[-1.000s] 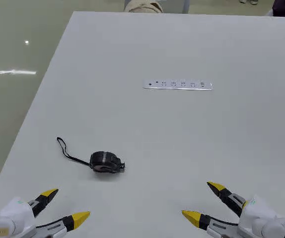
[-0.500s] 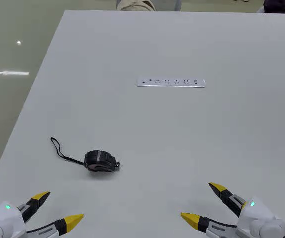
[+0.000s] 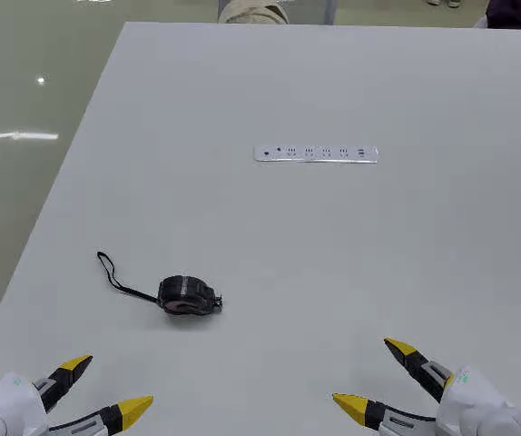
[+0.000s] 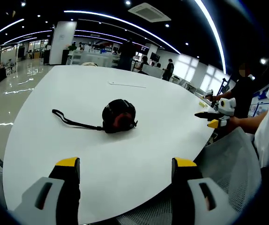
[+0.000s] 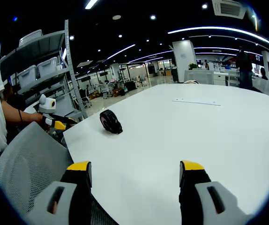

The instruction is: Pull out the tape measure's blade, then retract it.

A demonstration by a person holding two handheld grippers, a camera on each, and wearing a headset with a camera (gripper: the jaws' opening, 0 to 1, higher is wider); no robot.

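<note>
Left gripper (image 3: 110, 382) and right gripper (image 3: 369, 371) hover well apart, jaws spread, seemingly angled inward.

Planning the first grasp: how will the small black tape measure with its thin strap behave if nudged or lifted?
The small black tape measure seems to stand on edge on the white table, so a sideways nudge may tip it. Its compact case looks rigid, probably dense. The thin black strap lies curved and slack, likely floppy.

- Worktop (image 3: 333, 254): smooth, matt white surface.
- Tape measure (image 3: 188, 295): black plastic-looking case, slight sheen; thin cord strap (image 3: 140, 293).
- Floor (image 3: 15, 91): glossy, mirroring lights.
</note>
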